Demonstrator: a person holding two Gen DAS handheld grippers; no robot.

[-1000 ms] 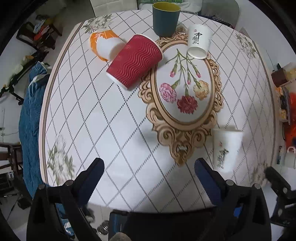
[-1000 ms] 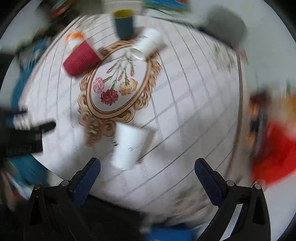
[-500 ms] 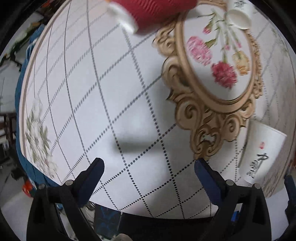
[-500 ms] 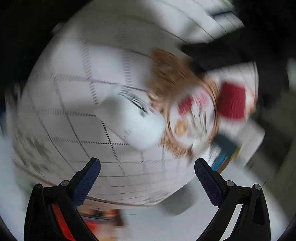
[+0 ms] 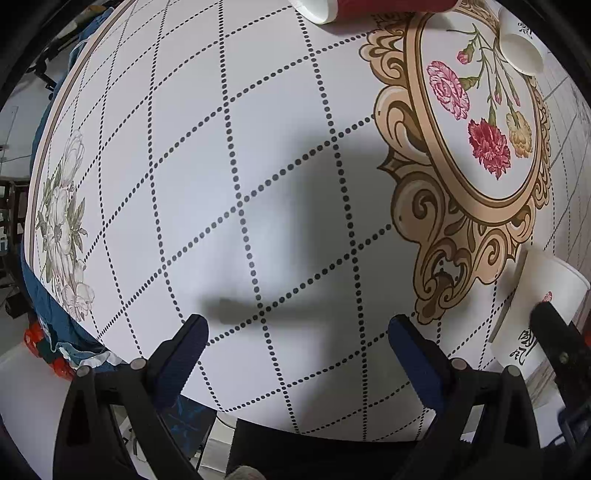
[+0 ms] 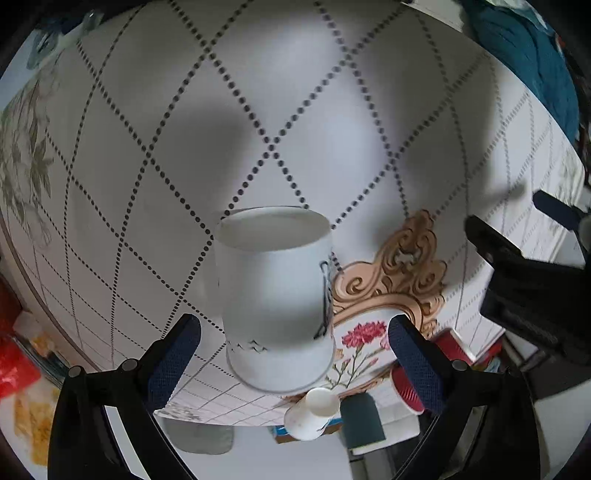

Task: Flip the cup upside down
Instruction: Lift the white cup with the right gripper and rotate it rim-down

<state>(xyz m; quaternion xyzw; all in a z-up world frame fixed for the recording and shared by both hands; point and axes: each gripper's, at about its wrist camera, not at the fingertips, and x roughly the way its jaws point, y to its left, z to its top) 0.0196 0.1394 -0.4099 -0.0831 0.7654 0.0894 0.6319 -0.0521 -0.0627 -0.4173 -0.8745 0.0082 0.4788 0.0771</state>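
A white paper cup [image 6: 275, 295] with black calligraphy stands on the patterned tablecloth [image 6: 184, 147]. In the right wrist view it sits between the fingers of my open right gripper [image 6: 293, 354], untouched on both sides. The view is rotated, so I cannot tell which end of the cup is up. In the left wrist view the same cup [image 5: 532, 314] shows at the right edge, with the right gripper's dark finger [image 5: 554, 332] in front of it. My left gripper [image 5: 295, 345] is open and empty, low over bare cloth near the table's front edge.
A red ribbed cup [image 5: 388, 5] lies on its side at the far side, also in the right wrist view [image 6: 406, 387]. A small white cup [image 5: 521, 48] lies on the flower medallion [image 5: 480, 122]. A dark teal cup [image 6: 362, 421] stands beyond. The left gripper [image 6: 517, 266] shows at right.
The left gripper dropped closer to the table. The right gripper swung around and rotated, and now has the white cup between its open fingers.
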